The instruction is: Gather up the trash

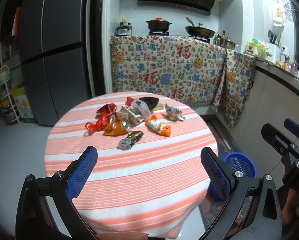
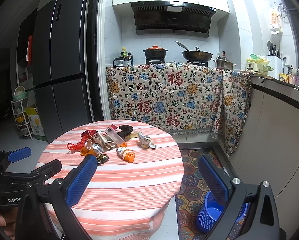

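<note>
A heap of trash lies on the far half of a round table with an orange-striped cloth [image 1: 129, 172] [image 2: 129, 184]: a crushed orange can [image 1: 117, 127] [image 2: 93, 149], a red wrapper [image 1: 102, 118] [image 2: 83, 140], a clear plastic box [image 1: 142, 108] [image 2: 114, 135], an orange-and-white packet [image 1: 158, 127] [image 2: 126, 153], a gold-black wrapper [image 1: 130, 139], crumpled white paper [image 1: 173, 112] [image 2: 146, 140]. A blue mesh bin [image 1: 240, 165] [image 2: 211, 214] stands on the floor right of the table. My left gripper [image 1: 149, 162] is open and empty over the near table. My right gripper [image 2: 147, 172] is open and empty.
A grey fridge [image 1: 55, 50] stands at the left. A counter draped in patterned cloth [image 1: 169, 68] with pots is behind the table. A patterned mat [image 2: 193, 180] covers the floor by the bin. The right gripper shows in the left wrist view [image 1: 283, 140].
</note>
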